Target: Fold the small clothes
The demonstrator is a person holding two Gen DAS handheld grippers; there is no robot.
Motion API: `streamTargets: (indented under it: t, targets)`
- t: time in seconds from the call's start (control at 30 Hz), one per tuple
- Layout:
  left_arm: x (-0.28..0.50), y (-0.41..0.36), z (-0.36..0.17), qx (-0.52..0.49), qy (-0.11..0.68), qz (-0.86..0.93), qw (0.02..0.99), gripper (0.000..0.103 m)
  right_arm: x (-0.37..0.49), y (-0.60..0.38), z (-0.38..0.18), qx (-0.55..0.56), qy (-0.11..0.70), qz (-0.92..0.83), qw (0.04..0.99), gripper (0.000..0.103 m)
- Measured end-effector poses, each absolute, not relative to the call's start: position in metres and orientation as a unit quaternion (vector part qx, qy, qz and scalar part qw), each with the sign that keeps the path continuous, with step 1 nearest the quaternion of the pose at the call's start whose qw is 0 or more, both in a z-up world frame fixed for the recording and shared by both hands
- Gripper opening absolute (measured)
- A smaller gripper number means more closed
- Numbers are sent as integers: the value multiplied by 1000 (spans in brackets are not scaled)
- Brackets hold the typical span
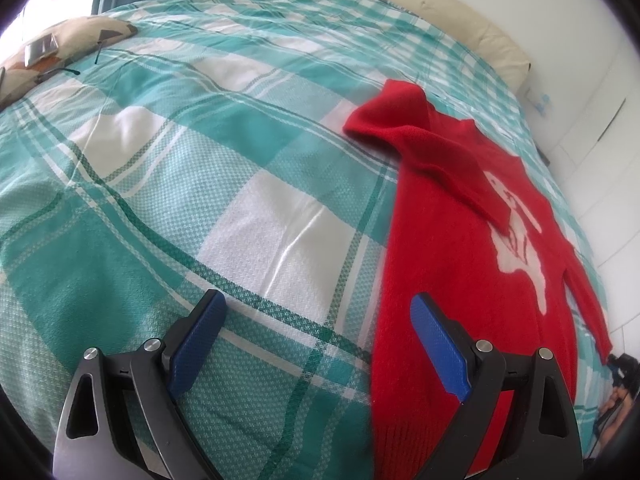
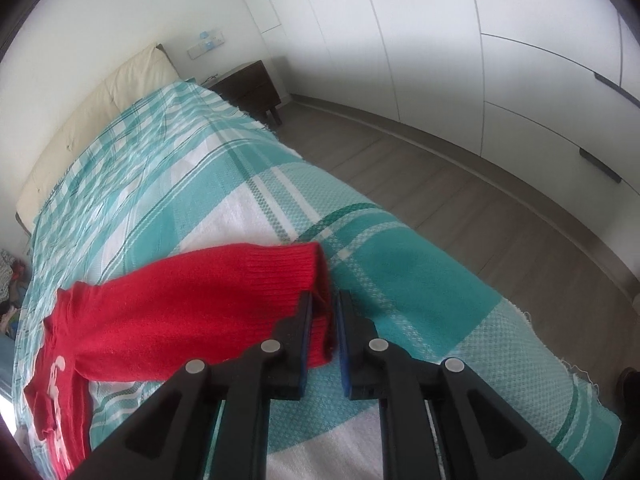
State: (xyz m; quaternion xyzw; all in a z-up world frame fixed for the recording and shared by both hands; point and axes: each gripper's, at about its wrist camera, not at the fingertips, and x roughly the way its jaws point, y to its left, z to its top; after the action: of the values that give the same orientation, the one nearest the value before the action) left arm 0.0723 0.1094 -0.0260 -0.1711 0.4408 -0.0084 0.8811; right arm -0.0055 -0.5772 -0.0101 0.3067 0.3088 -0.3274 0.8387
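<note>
One small red knitted sweater (image 1: 460,240) with a white figure on its chest lies flat on the teal-and-white checked bedspread (image 1: 200,160), toward the side of the bed nearest the white wardrobe doors (image 2: 480,60). In the left wrist view, one sleeve (image 1: 420,148) is already laid diagonally across the chest, which suggests the fold is partly done on that side.

The right gripper (image 2: 322,312) has its jaws nearly closed, pinching the ribbed cuff of the other sleeve (image 2: 224,296). The sleeve stretches out level from the body toward the bed's edge and looks lifted off the bedspread. Holding it by the cuff probably keeps the sleeve straight, so it can be carried over the chest without bunching.

The left gripper (image 1: 316,340) has its blue-padded jaws spread wide and holds nothing. It hovers low above the bedspread, with one finger (image 1: 440,352) over the sweater's lower side edge and the other over bare cloth. That position seems chosen so it can pin or grasp the hem next. Whether it touches the fabric cannot be told.
</note>
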Motion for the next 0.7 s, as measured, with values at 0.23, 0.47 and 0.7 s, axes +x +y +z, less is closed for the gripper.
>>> streamTargets:
  t: [0.23, 0.47, 0.7]
  targets:
    - [71, 110, -25, -170, 440, -12, 882, 95, 11, -547, 2, 274, 306, -231, 882, 18]
    - [59, 91, 51, -80, 366, -54, 925, 94, -3, -536, 18, 210, 299, -317, 875, 19]
    - [115, -54, 77, 241, 347, -253, 870, 98, -4, -479, 31, 216, 275, -221, 910, 49]
